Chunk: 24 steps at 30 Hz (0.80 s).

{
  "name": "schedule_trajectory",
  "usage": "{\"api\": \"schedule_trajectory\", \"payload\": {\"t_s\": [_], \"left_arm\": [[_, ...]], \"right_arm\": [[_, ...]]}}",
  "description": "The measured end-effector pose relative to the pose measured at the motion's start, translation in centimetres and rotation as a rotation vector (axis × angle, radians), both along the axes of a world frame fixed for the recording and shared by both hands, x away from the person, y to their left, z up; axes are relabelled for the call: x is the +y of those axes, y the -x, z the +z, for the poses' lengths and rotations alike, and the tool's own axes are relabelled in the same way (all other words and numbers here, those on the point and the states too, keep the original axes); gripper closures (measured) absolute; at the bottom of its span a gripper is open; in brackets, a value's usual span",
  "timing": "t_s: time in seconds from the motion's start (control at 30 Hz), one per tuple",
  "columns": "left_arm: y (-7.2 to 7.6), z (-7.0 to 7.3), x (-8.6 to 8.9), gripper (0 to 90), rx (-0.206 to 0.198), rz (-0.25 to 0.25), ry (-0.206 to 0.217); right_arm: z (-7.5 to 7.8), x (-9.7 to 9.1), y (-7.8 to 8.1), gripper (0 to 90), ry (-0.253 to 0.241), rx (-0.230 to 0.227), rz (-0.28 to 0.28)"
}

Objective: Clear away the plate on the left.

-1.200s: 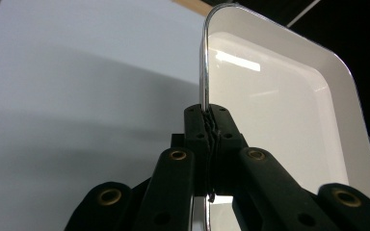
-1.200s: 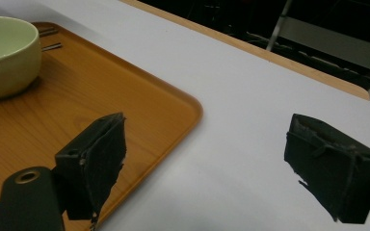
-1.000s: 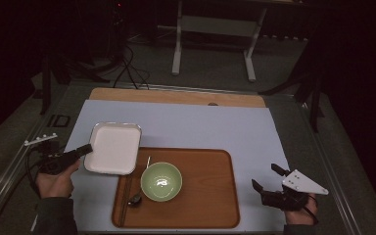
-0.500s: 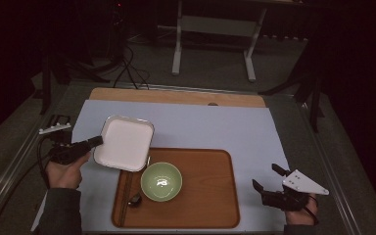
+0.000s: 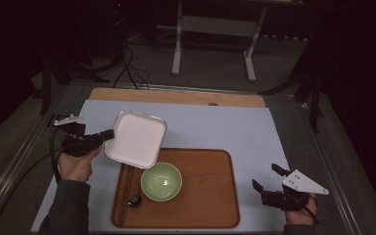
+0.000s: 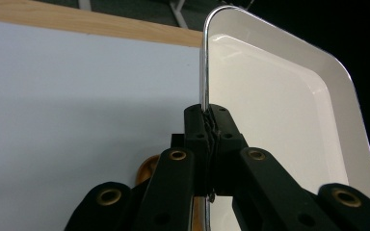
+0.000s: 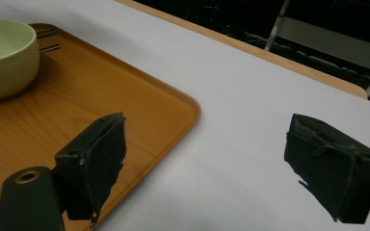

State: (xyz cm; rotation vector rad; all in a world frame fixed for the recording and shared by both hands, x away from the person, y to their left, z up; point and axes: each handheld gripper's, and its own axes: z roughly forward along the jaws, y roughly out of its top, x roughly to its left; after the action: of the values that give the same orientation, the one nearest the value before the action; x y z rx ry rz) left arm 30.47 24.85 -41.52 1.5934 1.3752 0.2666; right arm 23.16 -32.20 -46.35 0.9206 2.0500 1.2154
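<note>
Left gripper (image 5: pixel 108 135) fingers pinch the white plate (image 5: pixel 136 138) by its rim, held tilted above the tray's (image 5: pixel 210 196) far-left corner. Keep it level, clear the bowl (image 5: pixel 161 181). Right gripper (image 5: pixel 269 183) fingers wide, empty.

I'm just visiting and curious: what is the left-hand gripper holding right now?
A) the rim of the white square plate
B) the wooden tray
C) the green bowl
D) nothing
A: the left gripper has its jaws clamped on the edge of the white square plate, lifted beside the green bowl.
</note>
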Motion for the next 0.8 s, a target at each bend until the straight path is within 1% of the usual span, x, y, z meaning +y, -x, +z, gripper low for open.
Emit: {"api": "schedule_trajectory", "payload": {"t_s": [0.1,0.27,0.47,0.67,0.8], "left_arm": [[-0.4,0.3,-0.8,89.0,-0.002,-0.021,-0.015],[-1.2,0.7,-2.1,89.0,-0.009,-0.064,-0.055],[-2.0,1.3,-3.3,89.0,-0.016,-0.102,-0.086],[-2.8,1.6,-4.4,88.9,-0.019,-0.138,-0.129],[-3.2,1.7,-5.3,88.9,-0.022,-0.161,-0.146]], "right_arm": [[0.0,0.0,0.0,14.1,-0.001,0.000,0.001],[0.0,-0.1,0.0,14.1,-0.005,0.000,-0.002],[0.0,-0.1,0.0,14.1,-0.004,0.000,-0.001],[0.0,-0.1,0.0,14.1,-0.005,0.000,-0.002],[0.0,-0.1,0.0,14.1,-0.005,0.000,-0.002]]}}
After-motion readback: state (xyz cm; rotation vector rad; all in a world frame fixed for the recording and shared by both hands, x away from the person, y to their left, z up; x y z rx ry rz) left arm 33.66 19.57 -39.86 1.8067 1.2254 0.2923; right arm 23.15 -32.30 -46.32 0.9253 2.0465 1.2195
